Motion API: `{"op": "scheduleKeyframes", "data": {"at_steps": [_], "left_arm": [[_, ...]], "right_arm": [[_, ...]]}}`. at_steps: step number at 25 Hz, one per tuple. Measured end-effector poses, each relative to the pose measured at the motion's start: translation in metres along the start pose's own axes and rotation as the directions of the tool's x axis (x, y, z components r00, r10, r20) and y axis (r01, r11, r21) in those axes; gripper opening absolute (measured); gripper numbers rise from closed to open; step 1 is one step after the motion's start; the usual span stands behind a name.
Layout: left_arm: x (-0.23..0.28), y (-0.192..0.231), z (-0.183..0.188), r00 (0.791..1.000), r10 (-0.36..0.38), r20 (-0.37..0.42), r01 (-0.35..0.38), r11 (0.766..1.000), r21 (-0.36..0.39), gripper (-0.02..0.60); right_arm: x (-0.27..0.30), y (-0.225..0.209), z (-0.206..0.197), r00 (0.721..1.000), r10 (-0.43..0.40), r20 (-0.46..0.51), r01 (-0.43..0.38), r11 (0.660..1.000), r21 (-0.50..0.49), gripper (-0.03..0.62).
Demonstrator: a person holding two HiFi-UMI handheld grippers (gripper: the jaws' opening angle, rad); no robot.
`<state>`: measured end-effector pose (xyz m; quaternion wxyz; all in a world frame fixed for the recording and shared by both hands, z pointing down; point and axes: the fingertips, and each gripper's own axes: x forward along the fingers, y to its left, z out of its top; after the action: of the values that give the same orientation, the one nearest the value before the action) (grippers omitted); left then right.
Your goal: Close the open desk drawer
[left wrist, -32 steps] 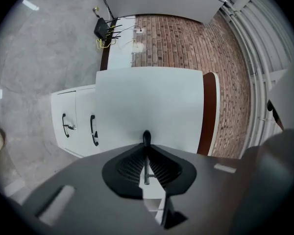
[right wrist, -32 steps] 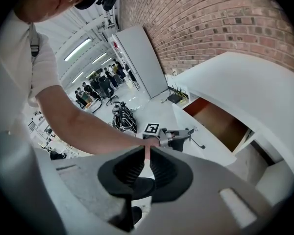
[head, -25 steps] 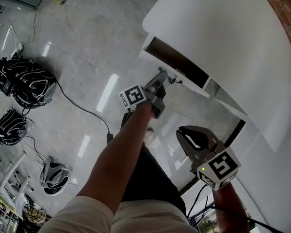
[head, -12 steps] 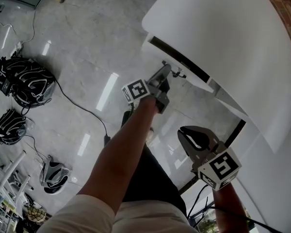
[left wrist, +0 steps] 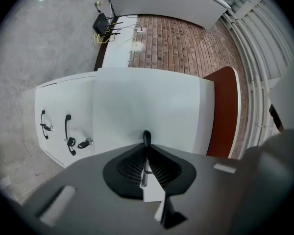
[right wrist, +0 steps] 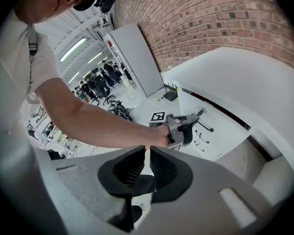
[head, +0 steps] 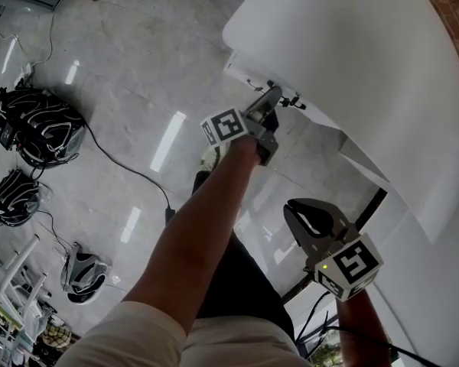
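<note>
drawer (head: 243, 70): white front, black handle (head: 292, 99), sits flush under the white bench (head: 344, 44) top, upper centre of frame.

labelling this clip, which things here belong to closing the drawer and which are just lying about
In the job:
drawer
left gripper, jaws shut, at the drawer front
desk

Just about:
black gear on the floor
cable
router
right gripper, shut, idle

Glossy polished grey floor (head: 122, 75), mirror-like glare. Smooth matt white desk top (head: 352, 44) and drawer fronts (left wrist: 63, 126). Rough red brick wall (left wrist: 181, 38). Matt grey plastic on left gripper (left wrist: 146, 138); black ribbed pads (left wrist: 130, 168), rubbery-looking.
</note>
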<state>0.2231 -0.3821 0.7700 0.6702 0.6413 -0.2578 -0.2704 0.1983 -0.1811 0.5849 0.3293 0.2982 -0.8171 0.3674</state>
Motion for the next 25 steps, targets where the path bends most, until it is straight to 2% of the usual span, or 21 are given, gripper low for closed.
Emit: {"op": "scheduleKeyframes", "data": {"at_steps": [11, 25], "left_arm": [[0.025, 0.003, 0.006, 1.000, 0.005, -0.016, -0.005, 1.000, 0.019, 0.026], [0.034, 0.002, 0.010, 1.000, -0.007, -0.023, 0.007, 1.000, 0.023, 0.029]], "right_arm": [[-0.003, -0.002, -0.011, 1.000, -0.012, -0.013, 0.012, 1.000, 0.013, 0.032], [0.003, -0.002, -0.003, 1.000, -0.018, -0.005, 0.018, 1.000, 0.017, 0.032]]}}
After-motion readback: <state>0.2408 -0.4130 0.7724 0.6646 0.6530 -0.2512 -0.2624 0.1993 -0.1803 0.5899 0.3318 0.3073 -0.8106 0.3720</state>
